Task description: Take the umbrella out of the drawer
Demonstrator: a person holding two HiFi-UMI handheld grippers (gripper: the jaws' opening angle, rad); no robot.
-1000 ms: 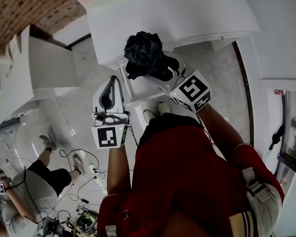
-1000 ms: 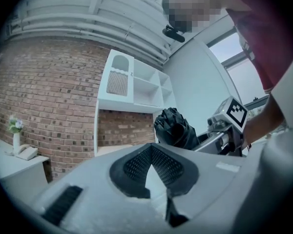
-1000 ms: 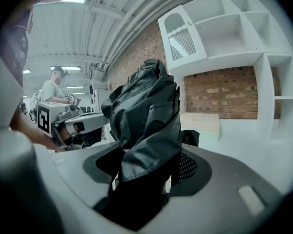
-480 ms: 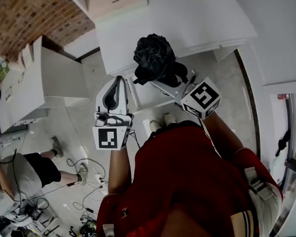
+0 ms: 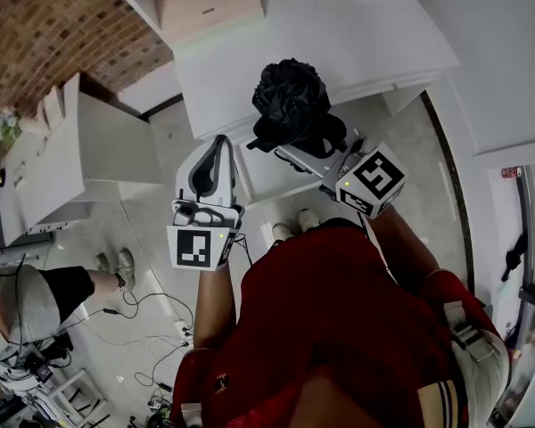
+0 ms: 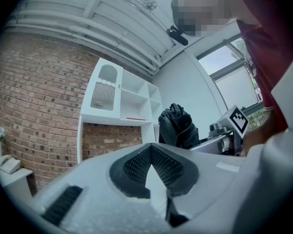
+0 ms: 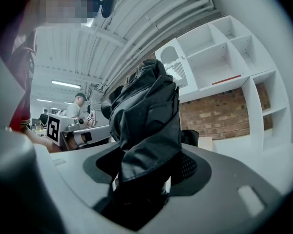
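- Workroom: grey floor (image 5: 152, 239), white cabinet (image 5: 339, 43) at top centre of head view, brick wall (image 5: 45, 25) at upper left.
- Nearest, bottom centre: red top (image 5: 339, 310) of the person, both arms reaching up-frame.
- left gripper (image 5: 217, 145) left of centre, jaws together at the tips, nothing between them, idle near the load.
- right gripper (image 5: 301, 146) right of centre, clamped low on umbrella (image 5: 290, 96); black folded fabric bulging above the jaws in right gripper view.
- Umbrella just up-frame of right gripper, raised out of open drawer (image 5: 254, 172), which shows just below it in frame; touching nothing but the jaws as far as visible.
- Step judged: lift-out nearly done, carry clear next.
- To do well: grip firm, lift straight, watch loose fabric snagging the drawer edge, left gripper kept out of the path.
- Farther off: second person (image 5: 36, 301) at lower left, cables (image 5: 152, 328) on floor.
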